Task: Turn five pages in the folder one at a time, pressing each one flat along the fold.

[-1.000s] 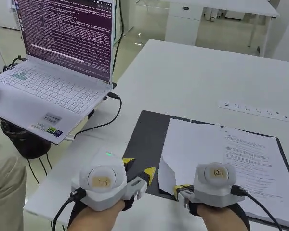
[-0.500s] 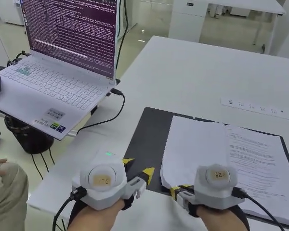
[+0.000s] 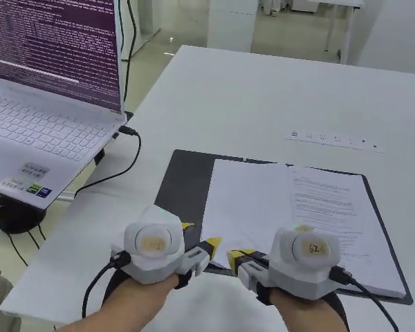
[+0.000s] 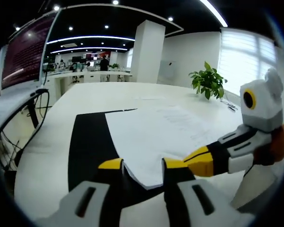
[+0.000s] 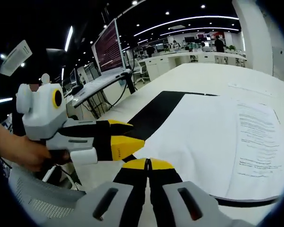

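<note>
A black folder (image 3: 181, 181) lies open on the white table. A blank turned page (image 3: 245, 197) lies flat over its left half, and a printed page (image 3: 332, 207) lies on the right. My left gripper (image 3: 200, 238) is open at the folder's near edge. In the left gripper view its yellow-tipped jaws (image 4: 142, 164) stand apart on either side of the blank page's near corner (image 4: 146, 177). My right gripper (image 3: 238, 256) is shut just right of it. In the right gripper view its tips (image 5: 148, 164) meet at the blank page's near edge (image 5: 194, 156), with nothing seen between them.
An open laptop (image 3: 48, 90) stands at the left on the table edge, with a black cable (image 3: 117, 173) running toward the folder. A white power strip (image 3: 335, 140) lies beyond the folder. The table's near edge is right below the grippers.
The blank page, curled up and raised over the right gripper a second ago, has settled flat on the folder's left side. The head camera has shifted; both grippers stay at the near edge.
</note>
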A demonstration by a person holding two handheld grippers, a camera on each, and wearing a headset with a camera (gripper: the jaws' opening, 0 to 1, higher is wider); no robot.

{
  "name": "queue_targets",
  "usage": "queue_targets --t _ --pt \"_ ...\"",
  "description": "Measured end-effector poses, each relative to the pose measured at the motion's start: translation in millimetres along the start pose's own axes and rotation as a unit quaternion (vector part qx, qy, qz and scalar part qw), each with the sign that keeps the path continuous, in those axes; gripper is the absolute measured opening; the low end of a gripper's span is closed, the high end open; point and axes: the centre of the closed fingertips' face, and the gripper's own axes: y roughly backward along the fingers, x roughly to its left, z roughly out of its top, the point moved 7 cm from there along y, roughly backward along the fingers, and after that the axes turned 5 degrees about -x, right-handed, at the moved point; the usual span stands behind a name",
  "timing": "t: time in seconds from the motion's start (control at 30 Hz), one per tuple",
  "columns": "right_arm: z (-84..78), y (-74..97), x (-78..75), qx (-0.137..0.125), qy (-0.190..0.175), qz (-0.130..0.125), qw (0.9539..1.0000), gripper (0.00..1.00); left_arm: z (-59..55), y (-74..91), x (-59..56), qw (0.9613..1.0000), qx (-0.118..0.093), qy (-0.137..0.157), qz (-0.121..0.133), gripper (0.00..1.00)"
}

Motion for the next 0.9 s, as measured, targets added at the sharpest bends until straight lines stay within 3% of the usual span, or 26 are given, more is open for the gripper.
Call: queue_targets --t 0.13,0.27,0.5,0.53,0.6,0.73,0.83,0.9 --pt "7.6 13.1 -19.6 -0.026 -0.013 -0.027 0.9992 0.0 -8.7 -16.0 -5.6 0.9995 0.022 -0.018 -0.012 0.3" --pt "10.7 19.7 -39.9 -0.042 -0.022 -0.05 0.9976 0.0 -20.0 -24.0 -6.6 0.9988 0.04 -0.028 -0.008 0.29" --pt "12.5 21.6 -73.8 -0.063 -0.035 -0.077 0.9944 0.0 -37.7 -23.0 -0.2 0.9972 0.064 -0.036 0.013 0.29" --pt "12.6 20.8 -77.4 -0.065 -0.037 -0.079 0.9941 0.0 -35.1 -22.9 -0.2 0.9975 0.048 -0.05 0.009 0.28" --pt "12.9 18.3 -86.2 -0.068 -0.043 -0.082 0.9934 0.0 -37.4 -21.3 -0.6 0.9976 0.053 -0.043 0.014 0.28" --pt "14.1 11.5 -101.9 -0.07 -0.048 -0.089 0.9924 0.0 -39.2 -20.9 1.9 0.9976 0.042 -0.052 0.017 0.25" --pt "15.8 4.6 -112.1 -0.072 -0.05 -0.09 0.9921 0.0 -40.6 -20.3 3.0 0.999 0.024 -0.031 0.022 0.24" --pt "17.0 -0.8 -117.7 -0.069 -0.043 -0.09 0.9926 0.0 -42.3 -20.0 2.7 0.9982 0.019 -0.055 0.018 0.24"
